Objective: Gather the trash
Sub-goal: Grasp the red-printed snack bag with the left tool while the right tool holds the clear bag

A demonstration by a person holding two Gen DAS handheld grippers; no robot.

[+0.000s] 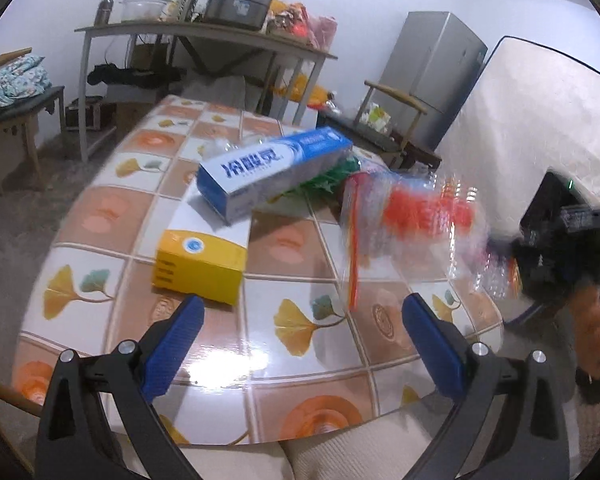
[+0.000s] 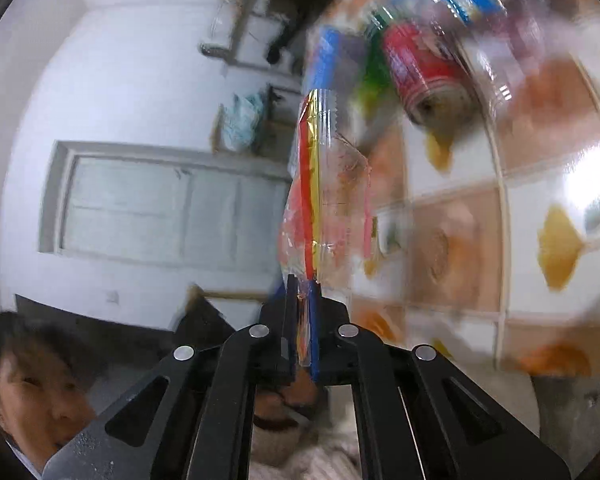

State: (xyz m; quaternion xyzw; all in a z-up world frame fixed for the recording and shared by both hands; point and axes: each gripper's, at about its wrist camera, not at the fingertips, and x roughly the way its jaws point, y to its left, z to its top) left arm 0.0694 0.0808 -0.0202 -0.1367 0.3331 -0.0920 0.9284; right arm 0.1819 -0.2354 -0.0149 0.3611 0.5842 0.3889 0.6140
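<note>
Two tongs: left tongs [image 1: 300, 320] wide apart, empty; right tongs [image 2: 302, 320] clamped on crinkly clear wrapper [image 2: 324, 200].

Glossy tiled surface [image 1: 300, 248], ginkgo-leaf and orange-flower squares, glare patch near the front edge. Yellow box [image 1: 199, 266] lies flat at 9 o'clock. Blue-white toothpaste box [image 1: 274, 170] at 12, far end propped on green plastic [image 1: 332, 178]. Red can [image 2: 424, 74] on its side at 1 o'clock, blurred.
</note>
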